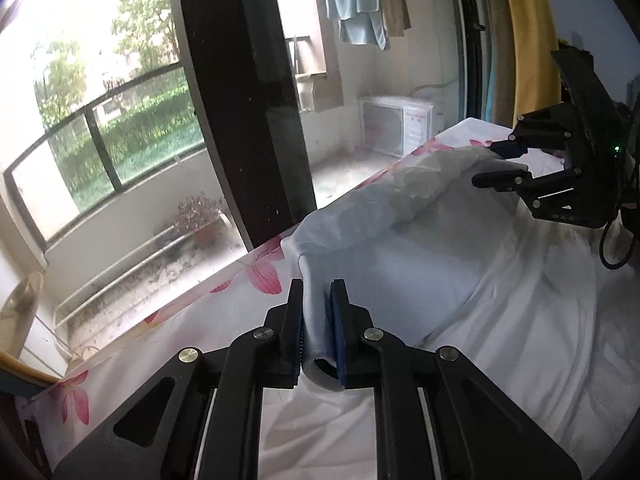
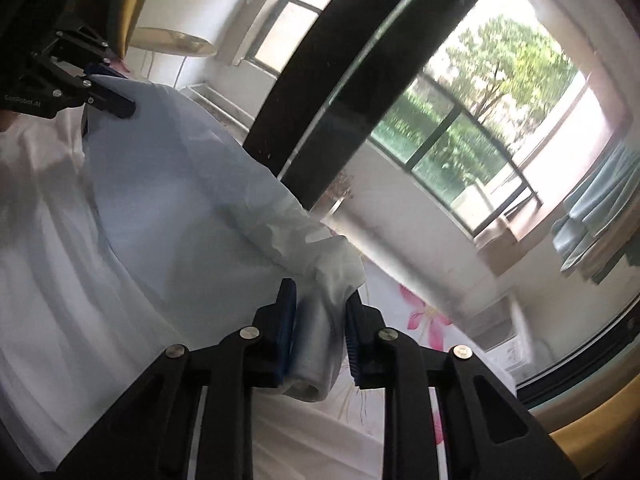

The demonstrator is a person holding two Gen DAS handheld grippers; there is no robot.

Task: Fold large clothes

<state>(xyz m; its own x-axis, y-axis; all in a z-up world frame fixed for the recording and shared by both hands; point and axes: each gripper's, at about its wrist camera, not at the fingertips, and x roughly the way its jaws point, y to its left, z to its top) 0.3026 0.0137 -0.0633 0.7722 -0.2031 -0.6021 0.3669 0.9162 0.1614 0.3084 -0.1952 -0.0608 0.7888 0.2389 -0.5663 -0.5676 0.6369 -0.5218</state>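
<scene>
holding one end of the pale blue garment (image 1: 420, 248) each, both claws are lifting a long edge of it above the bed (image 1: 520, 340). the left claw (image 1: 316, 308) is clenched on a bunched fold of the cloth, which fills the narrow gap between its pads. the right claw (image 2: 320, 312) also grasps a gathered corner; in the left wrist view it sits at the far end of the same edge, its fingers closed around the fabric. the rest of the garment lies on the white sheet (image 1: 540, 380), near the bed side with the pink flower print (image 1: 264, 276), next to the big window (image 1: 120, 120).

to do this fold well, i think both hands should move together and at the same height, so the held edge stays straight and lightly stretched between them. if one side goes faster, the cloth will twist and the fold line will be oblique. the grip on the right side looks thick and a little loose, so pulling gently is safer. lay the edge down flat before releasing, then smooth the wrinkles.
</scene>
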